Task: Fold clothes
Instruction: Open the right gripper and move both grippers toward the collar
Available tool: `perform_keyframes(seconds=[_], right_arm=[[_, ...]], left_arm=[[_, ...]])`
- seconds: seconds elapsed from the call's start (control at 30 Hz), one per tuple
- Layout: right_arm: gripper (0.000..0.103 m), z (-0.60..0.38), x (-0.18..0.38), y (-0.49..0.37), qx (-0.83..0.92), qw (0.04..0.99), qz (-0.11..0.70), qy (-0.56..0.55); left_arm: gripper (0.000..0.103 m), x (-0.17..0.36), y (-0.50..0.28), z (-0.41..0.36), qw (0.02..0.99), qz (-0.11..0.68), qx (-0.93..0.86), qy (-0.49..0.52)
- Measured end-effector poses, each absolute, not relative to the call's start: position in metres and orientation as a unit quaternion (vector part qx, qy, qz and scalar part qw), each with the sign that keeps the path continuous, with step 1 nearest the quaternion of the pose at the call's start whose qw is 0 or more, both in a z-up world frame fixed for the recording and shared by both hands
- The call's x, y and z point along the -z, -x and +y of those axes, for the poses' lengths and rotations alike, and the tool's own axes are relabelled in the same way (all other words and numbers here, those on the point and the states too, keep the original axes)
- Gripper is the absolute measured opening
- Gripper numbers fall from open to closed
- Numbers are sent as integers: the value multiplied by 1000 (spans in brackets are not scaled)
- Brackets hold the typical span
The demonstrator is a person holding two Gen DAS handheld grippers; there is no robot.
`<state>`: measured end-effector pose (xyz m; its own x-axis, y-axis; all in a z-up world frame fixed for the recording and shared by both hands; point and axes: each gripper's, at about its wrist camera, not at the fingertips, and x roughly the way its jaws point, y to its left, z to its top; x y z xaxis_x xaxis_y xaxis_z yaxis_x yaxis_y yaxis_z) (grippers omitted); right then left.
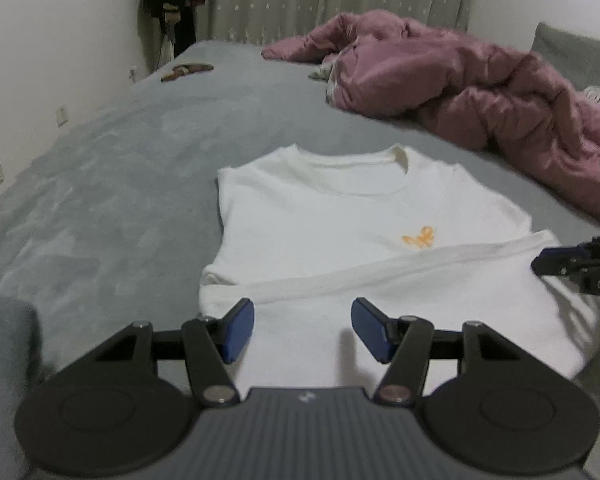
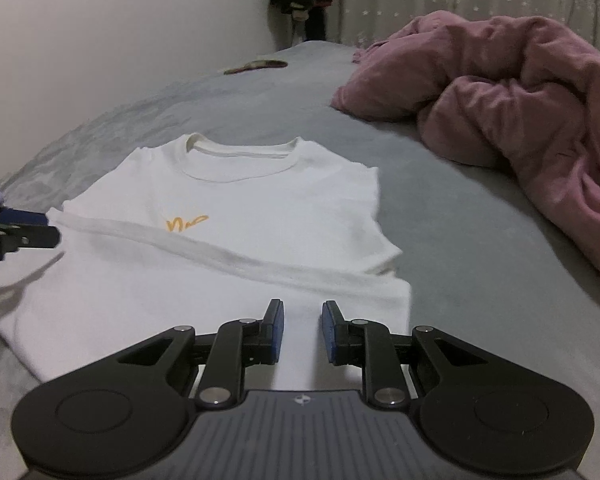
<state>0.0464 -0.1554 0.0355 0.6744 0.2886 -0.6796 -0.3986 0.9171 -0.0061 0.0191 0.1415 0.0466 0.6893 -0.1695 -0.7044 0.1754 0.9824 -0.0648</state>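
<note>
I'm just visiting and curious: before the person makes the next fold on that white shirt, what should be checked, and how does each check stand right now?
1. Left tool empty, jaws apart: ok.
2. Right tool empty, narrow gap between its pads: ok.
3. White T-shirt lies flat on the grey bed, collar far from the tools: ok.
4. Bottom part already folded up, its hem crossing the chest: ok.
5. Pink quilt clear of the shirt: ok.
6. Sleeves tucked neatly underneath: cannot tell.

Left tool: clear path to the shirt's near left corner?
Probably yes. The left tool hangs open just over the white shirt near that edge, nothing between them; the right tool is off to the other side.
</note>
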Motion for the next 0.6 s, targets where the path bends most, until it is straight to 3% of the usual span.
perform_keyframes(seconds=[0.6], right_arm=[[21,-152,-35,-100,-186,909,369,54]], left_arm=[[58,-58,-68,165,915,393,86,40]])
